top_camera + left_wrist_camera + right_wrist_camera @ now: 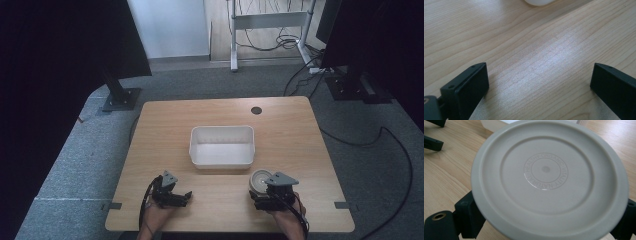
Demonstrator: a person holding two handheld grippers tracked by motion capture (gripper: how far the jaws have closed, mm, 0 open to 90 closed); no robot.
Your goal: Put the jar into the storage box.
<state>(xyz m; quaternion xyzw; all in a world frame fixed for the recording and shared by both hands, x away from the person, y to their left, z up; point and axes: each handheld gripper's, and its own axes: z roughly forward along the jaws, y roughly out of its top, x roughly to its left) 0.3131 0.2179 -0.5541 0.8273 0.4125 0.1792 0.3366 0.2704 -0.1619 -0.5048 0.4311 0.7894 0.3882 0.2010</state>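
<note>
Right gripper (264, 192): near edge of the pale wooden table (300, 140), jaws either side of a round beige plastic lid (549, 180) with an embossed ring of lettering, pinching it at the rim, apparently so it can be carried flat.
Left gripper (186, 196): jaws spread wide over bare wood, holding nothing, likely waiting.
White rectangular plastic tub (222, 145): just beyond the lid, open, empty.
Obstacles: none between lid and tub.

Grey carpet floor (75, 150) w/ cables (390, 145)
</note>
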